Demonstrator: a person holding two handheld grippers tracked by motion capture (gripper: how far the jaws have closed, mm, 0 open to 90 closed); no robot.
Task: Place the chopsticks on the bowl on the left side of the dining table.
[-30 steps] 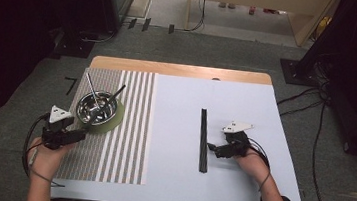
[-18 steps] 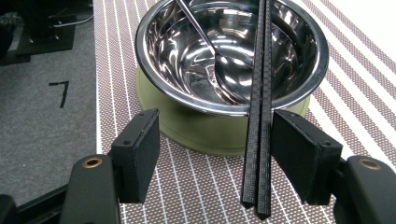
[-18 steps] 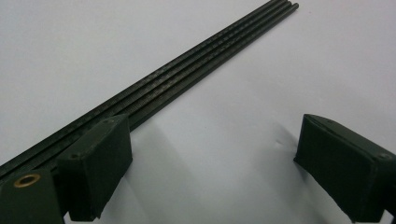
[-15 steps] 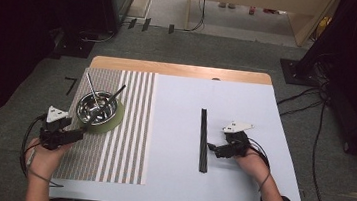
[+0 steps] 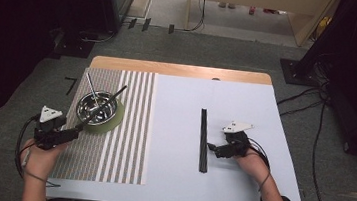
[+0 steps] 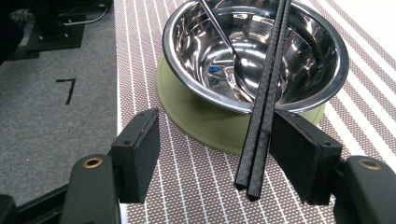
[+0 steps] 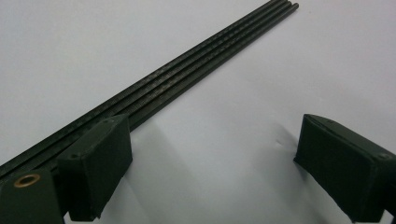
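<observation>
Left tool [image 6: 215, 163] apart beside the steel bowl [image 6: 261, 51]; right tool [image 7: 215, 163] apart at the counter's second chopstick pair [image 7: 187, 70].

Left tool's jaws stood wide. A black chopstick pair [image 6: 266, 107] lay against its right jaw, unclamped, leaning across the bowl's rim. In the bowl: a spoon [image 6: 233, 56]. Under the bowl: a green coaster [image 6: 196, 116] on a striped mat [image 5: 128, 125]. Right of the bowl, the other pair lay flat on white counter [image 5: 265, 114].

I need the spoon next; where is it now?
High view, left side: the spoon stands in the steel bowl on the striped mat, beside the chopsticks.
</observation>
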